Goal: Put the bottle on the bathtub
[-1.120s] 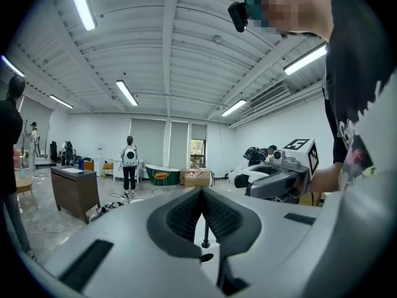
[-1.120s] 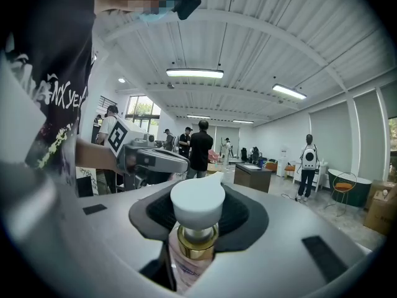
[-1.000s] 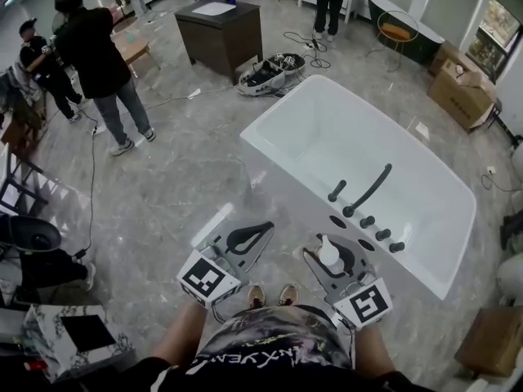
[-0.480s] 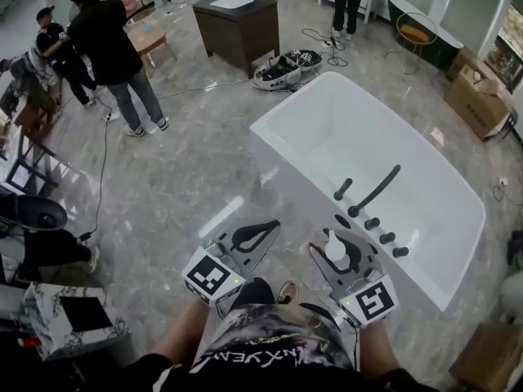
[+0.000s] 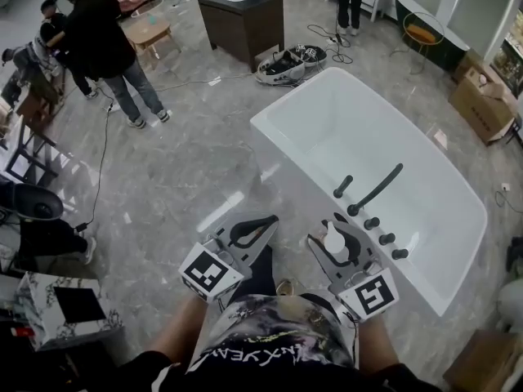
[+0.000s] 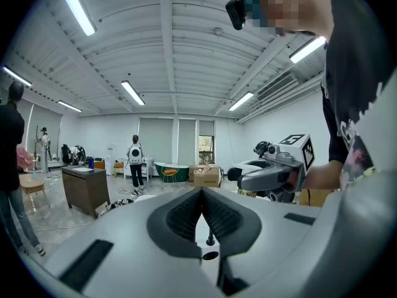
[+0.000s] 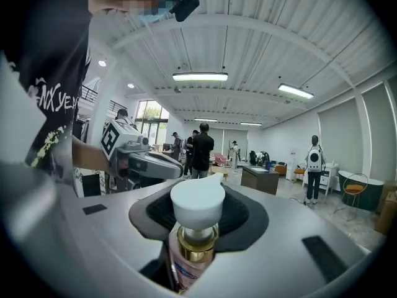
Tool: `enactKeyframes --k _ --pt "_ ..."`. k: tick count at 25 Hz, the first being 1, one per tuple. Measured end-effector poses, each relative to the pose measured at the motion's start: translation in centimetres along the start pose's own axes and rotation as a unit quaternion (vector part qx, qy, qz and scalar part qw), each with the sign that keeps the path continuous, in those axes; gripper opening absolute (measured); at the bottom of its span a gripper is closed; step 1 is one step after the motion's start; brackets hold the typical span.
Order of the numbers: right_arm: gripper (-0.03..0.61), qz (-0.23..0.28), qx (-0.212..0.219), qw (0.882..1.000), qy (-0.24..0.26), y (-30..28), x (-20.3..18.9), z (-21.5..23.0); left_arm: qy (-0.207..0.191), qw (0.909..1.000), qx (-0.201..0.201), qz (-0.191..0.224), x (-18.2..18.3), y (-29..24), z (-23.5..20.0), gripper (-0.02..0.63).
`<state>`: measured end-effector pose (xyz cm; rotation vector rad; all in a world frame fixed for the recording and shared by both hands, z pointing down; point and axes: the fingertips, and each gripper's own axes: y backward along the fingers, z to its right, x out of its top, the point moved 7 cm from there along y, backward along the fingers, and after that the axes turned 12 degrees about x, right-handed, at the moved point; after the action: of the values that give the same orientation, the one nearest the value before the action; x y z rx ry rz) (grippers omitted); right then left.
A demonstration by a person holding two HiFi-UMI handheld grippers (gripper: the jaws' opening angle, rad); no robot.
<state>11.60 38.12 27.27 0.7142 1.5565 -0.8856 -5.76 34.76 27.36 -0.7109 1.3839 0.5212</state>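
Right gripper [image 5: 334,238] clamped on pump bottle [image 7: 197,228], nozzle up, near bathtub [image 5: 286,147] ledge. Left gripper [image 5: 250,230] closed, empty. Aim for bare ledge beside tap knobs [image 5: 379,232] (crowded there); seat base flat before unclamping.

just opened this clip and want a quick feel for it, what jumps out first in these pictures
The big white bathtub fills the right of the head view, black faucet fittings on its near rim. Just short of it the right gripper grips a pump bottle with a white cap; the left gripper beside it is shut and empty. People in dark clothes stand at upper left.
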Motion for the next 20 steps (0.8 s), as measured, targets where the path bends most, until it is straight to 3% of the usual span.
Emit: enactKeyframes --k 14,20 --pt "0.143 -0.005 0.003 1.0 0.001 -5.1 0.1 6.1 0.009 0.9999 0.001 0.006 -0.3 -5.8 -6.1 0.014" --pt "0.143 -0.007 0.003 1.0 -0.007 -8.9 0.0 10.7 0.016 0.9999 0.001 0.003 -0.6 -9.5 -10.8 0.014"
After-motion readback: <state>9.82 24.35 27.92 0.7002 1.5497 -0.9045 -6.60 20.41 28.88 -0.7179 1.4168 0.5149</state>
